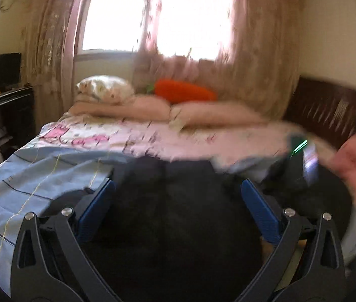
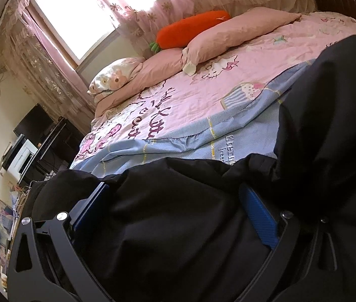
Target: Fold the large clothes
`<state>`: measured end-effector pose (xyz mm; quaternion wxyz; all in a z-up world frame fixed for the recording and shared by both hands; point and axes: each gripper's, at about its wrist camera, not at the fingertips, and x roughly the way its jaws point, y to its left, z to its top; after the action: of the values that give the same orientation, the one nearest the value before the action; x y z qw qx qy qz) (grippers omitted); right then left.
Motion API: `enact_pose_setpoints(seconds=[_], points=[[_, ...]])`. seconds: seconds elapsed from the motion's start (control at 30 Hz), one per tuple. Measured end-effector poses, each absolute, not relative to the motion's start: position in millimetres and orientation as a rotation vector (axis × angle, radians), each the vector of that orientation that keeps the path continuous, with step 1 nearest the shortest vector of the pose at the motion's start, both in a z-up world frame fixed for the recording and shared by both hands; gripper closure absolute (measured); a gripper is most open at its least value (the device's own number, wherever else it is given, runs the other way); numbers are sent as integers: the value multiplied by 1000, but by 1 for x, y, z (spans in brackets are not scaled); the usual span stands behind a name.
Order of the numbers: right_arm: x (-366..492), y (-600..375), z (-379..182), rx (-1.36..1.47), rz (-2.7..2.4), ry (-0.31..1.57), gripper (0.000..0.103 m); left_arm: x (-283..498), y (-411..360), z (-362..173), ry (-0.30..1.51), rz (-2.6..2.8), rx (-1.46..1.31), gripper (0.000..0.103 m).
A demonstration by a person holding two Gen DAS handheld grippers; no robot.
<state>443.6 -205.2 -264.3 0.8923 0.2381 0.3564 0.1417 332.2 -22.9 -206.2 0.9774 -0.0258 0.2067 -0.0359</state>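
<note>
A large black garment (image 1: 173,216) lies at the near edge of the bed (image 1: 132,138), on the pink and blue sheet. My left gripper (image 1: 178,188) hovers over it with its blue pads wide apart; the view is motion-blurred. In the right wrist view the same black garment (image 2: 178,216) bulges up between the spread blue pads of my right gripper (image 2: 173,201) and drapes over the right finger. The jaws stand wide, not pinched. The right gripper body (image 1: 301,161) shows at the right of the left wrist view, beside a pink sleeve.
Pink pillows (image 2: 230,32), a flowered pillow (image 2: 112,75) and an orange carrot plush (image 2: 190,29) lie at the head of the bed under a curtained window. A dark desk with a monitor (image 2: 34,123) stands left of the bed. A dark wooden headboard (image 1: 328,105) is at the right.
</note>
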Motion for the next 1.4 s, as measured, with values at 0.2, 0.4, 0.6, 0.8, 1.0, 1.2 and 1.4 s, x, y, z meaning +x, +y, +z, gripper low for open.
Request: enact_pose_setpoints(seconds=[0.2,0.4,0.6,0.8,1.0,1.2,1.4], points=[[451,-221,-268,596,294,733,1,408,15,-256,615,-177,-159,2],[455,-226,-269,639,288,729,1,453,34,-265,687,-192,-106,2],[457,-222,-267,609,258,753,1,459,25,-279,682,-49,-41,2],[388,-200,-194,323,133,478,1,460,36,-294,678,-26,-73,2],[433,-126,-241,-183,22,778,1,461,37,-300,681,-26,-81,2],[449,-207,-240,230,98,832,2,463,40,-304,697,-38,-102,2],[451,-273,-231,140,32,862,23,465,43,-307,704,-80,-126,2]])
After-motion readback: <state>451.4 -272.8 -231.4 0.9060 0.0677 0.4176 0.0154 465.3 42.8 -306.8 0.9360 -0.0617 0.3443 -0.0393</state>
